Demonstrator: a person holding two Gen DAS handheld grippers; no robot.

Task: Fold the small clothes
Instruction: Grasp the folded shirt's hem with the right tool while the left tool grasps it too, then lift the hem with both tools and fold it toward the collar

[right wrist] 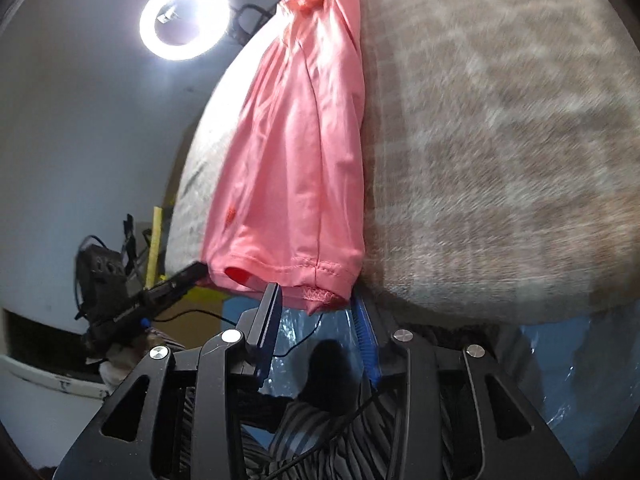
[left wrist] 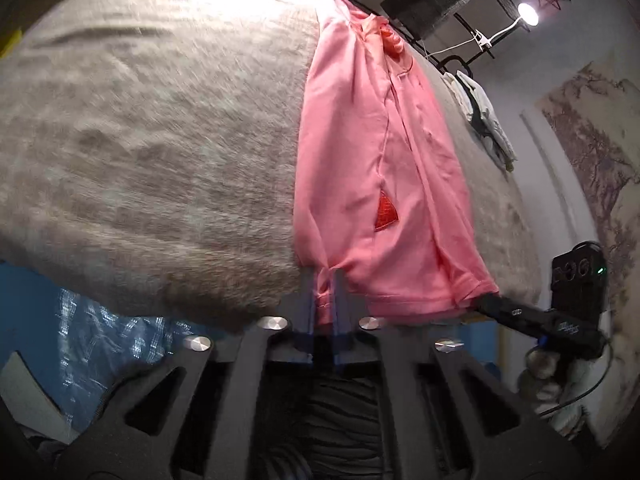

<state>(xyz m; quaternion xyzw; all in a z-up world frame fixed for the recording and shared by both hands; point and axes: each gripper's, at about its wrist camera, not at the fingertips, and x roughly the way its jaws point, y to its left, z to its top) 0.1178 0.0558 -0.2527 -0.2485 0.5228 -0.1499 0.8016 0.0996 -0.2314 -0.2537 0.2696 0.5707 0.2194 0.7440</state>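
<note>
A small pink garment point(left wrist: 372, 168) with red patches lies lengthwise on a beige fuzzy cover point(left wrist: 152, 140), its hem at the near edge. My left gripper point(left wrist: 325, 292) is shut on the hem's left corner. In the right wrist view the same garment point(right wrist: 296, 152) hangs over the cover's edge point(right wrist: 500, 140). My right gripper point(right wrist: 316, 300) has its jaws apart around the hem's right corner, the cloth lying between them. The right gripper also shows in the left wrist view point(left wrist: 494, 296) at the hem's other corner, and the left gripper shows in the right wrist view point(right wrist: 196, 272).
A white and black cloth point(left wrist: 484, 120) lies at the far right of the cover. A ring light point(right wrist: 184, 20) and a lamp point(left wrist: 528, 14) shine beyond. Blue plastic sheeting point(left wrist: 100, 344) hangs below the near edge. A striped sleeve point(right wrist: 320, 432) is behind the right gripper.
</note>
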